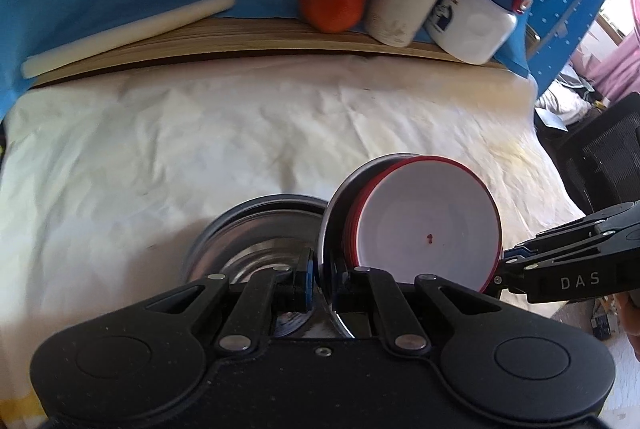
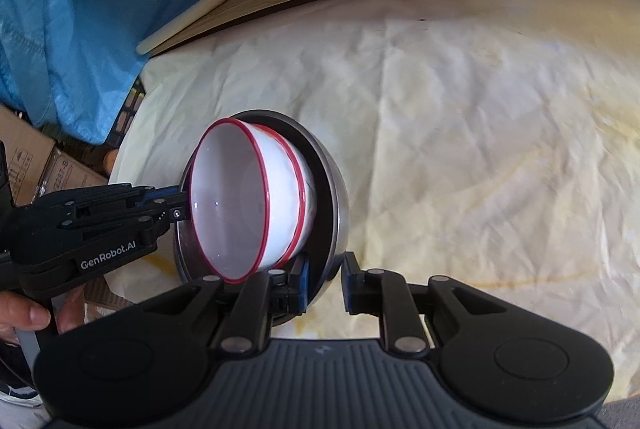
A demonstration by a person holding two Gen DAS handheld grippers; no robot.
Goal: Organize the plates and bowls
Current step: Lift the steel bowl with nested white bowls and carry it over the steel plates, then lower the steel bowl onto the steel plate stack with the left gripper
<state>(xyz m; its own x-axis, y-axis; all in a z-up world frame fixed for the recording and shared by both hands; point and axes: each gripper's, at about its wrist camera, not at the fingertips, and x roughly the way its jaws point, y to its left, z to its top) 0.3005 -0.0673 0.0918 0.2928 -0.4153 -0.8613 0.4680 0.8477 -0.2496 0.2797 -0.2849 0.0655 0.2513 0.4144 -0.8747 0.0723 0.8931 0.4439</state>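
Left gripper [image 1: 323, 271] is clenched tight on the rim of a steel bowl [image 2: 338, 197], with red-rimmed white bowls [image 1: 432, 225] nested inside, all tipped on edge above the cream cloth [image 1: 200, 149]. Right gripper [image 2: 324, 279] is clamped on the opposite rim.

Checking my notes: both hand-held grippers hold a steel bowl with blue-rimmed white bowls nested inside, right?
Not quite: the nested white bowls have red rims, not blue, as the right wrist view shows. The rest holds: the left hand-held gripper and right hand-held gripper both clamp the steel bowl.
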